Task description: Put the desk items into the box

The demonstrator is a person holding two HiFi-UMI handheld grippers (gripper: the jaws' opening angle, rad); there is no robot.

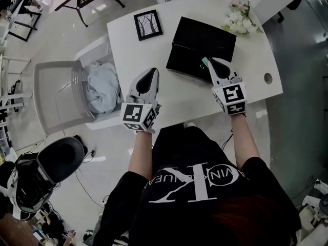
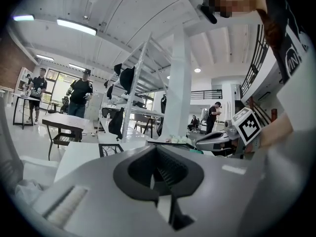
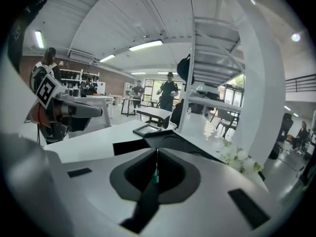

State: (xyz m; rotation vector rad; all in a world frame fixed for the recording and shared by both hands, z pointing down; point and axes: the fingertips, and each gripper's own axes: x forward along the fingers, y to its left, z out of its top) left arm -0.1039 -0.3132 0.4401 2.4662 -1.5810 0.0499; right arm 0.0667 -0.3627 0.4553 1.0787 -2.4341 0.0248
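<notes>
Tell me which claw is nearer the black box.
Right. The right claw, shut on a thin green item, reaches over the box's front edge. The left claw is over bare table, off the box's left.

My person's shirt and tongs

I see a black T-shirt (image 1: 215, 209) with short sleeves and big white letters (image 1: 190, 181). The left tongs (image 1: 152, 72) and right tongs (image 1: 208, 62) are white and grey, each with a cube (image 1: 137, 115) of black-and-white squares.
</notes>
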